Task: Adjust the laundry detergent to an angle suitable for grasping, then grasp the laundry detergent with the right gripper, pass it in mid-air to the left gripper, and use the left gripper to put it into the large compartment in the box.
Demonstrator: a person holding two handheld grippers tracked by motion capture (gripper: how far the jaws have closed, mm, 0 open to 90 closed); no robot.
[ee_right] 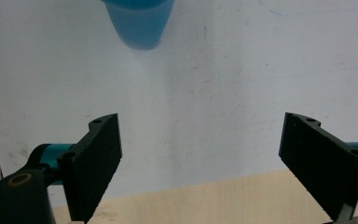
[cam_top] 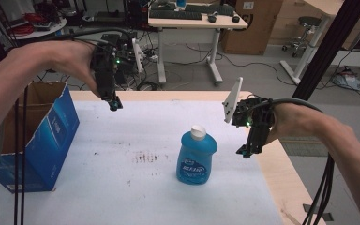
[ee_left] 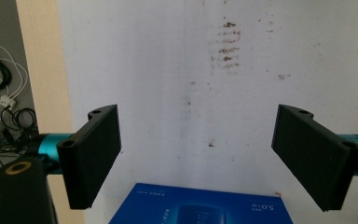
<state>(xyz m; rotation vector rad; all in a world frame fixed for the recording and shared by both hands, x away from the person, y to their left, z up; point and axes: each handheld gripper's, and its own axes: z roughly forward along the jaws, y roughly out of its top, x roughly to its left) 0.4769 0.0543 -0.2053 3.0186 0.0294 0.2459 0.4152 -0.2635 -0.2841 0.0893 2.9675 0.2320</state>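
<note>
Grippers both held above the table, jaws spread wide, nothing between them. Left gripper (cam_top: 114, 104) sits upper left of centre in the high view, hand (cam_top: 68, 61) wrapped over its top, forearm coming in from the left edge, jaws pointing down at the white table cover (cam_top: 122, 197). Its own view shows the two black jaws far apart over stained white cover, blue box (ee_left: 200, 205) at bottom edge. Right gripper (cam_top: 246, 152) is right of centre, near the table's right edge, hand (cam_top: 293, 122) behind it, jaws tilted down. Blue bottle (cam_top: 196, 157) stands upright at frame centre, white cap on, just left of right gripper, not touching; well apart from left gripper. Right gripper view: bottle (ee_right: 137, 21) at top edge. Open cardboard box (cam_top: 37, 136) at left.
</note>
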